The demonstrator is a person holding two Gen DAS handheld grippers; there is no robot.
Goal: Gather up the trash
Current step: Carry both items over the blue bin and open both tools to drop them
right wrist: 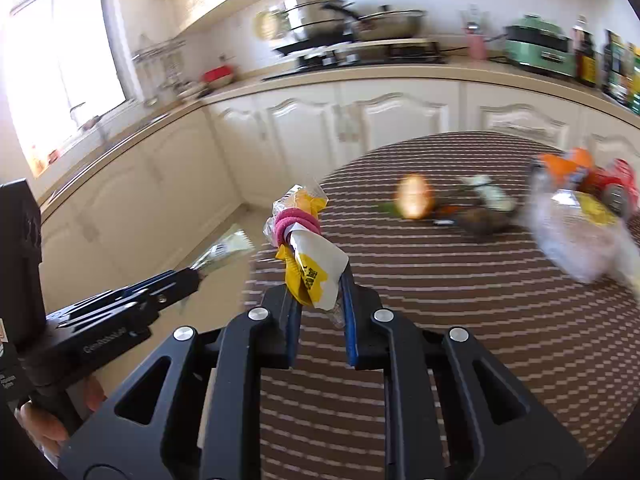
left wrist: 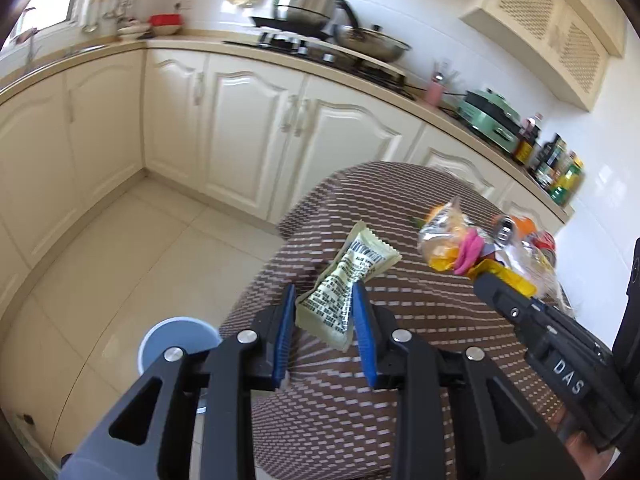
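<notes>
Left hand-held gripper (left wrist: pixel 324 308) has its blue pads clamped on a pale yellow-green snack wrapper (left wrist: pixel 348 284), black print and a barcode showing, and the wrapper hangs in the air over the near-left edge of the round worktop (left wrist: pixel 400 380) with its brown, white-dashed cloth. Over on the other side, the right hand-held gripper (right wrist: pixel 320 292) is closed tight on a crumpled yellow-and-white wrapper (right wrist: pixel 310 270) bound with a pink hair tie (right wrist: pixel 294 224), clear plastic sticking out the top. That bundle is lifted clear of the cloth too, near the worktop's left rim in the right wrist view.

There's more trash back on the worktop: a clear plastic bag (right wrist: pixel 580 236) at the right, orange and red packaging (right wrist: pixel 588 178) behind it, and a small dark heap of scraps (right wrist: pixel 480 216) in the middle, all blurred. A glowing orange blob (right wrist: pixel 414 196) sits beside the heap; I can't tell what it is.

Down on the tiled floor, a light blue round bin (left wrist: pixel 176 340) peeks out just behind the left gripper's frame. Cream cabinets (left wrist: pixel 248 128) and a stove with steel pots (left wrist: pixel 308 4) run along the back.
</notes>
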